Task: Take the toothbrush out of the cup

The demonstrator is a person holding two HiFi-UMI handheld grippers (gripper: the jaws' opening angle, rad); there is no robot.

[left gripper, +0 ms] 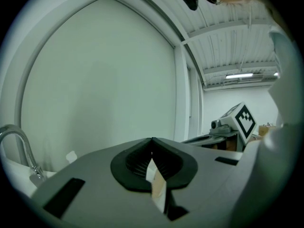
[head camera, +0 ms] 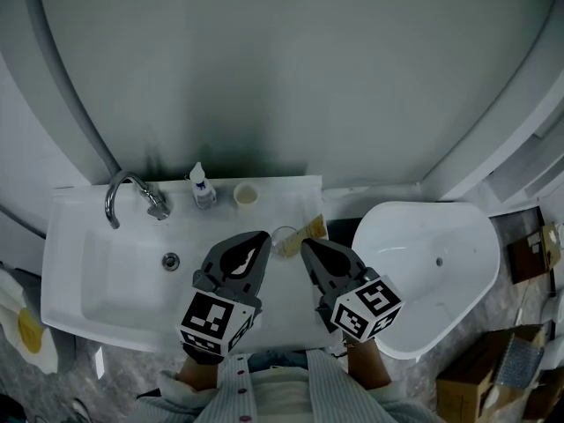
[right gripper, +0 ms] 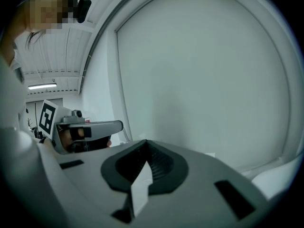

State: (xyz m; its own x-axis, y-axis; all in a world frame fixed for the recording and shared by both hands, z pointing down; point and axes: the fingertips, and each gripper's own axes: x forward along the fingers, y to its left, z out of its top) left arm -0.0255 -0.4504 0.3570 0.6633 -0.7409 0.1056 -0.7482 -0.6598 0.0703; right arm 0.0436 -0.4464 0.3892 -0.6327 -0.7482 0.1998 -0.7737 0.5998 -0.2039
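Observation:
In the head view a clear cup (head camera: 285,241) stands on the white counter to the right of the sink basin (head camera: 92,280). A yellowish item (head camera: 315,228) lies against its right side. I cannot make out a toothbrush in the cup. My left gripper (head camera: 262,236) is just left of the cup, shut with nothing in it. My right gripper (head camera: 306,244) is just right of the cup, also shut and empty. In the left gripper view the left gripper (left gripper: 152,139) points level at the pale wall. The right gripper (right gripper: 145,142) does the same in its own view. Neither of those views shows the cup.
A chrome faucet (head camera: 132,196), a small bottle (head camera: 202,186) and a small pale cup (head camera: 246,195) stand along the back of the counter. A white toilet bowl (head camera: 432,263) is to the right. Cardboard boxes (head camera: 489,377) sit on the floor at the lower right.

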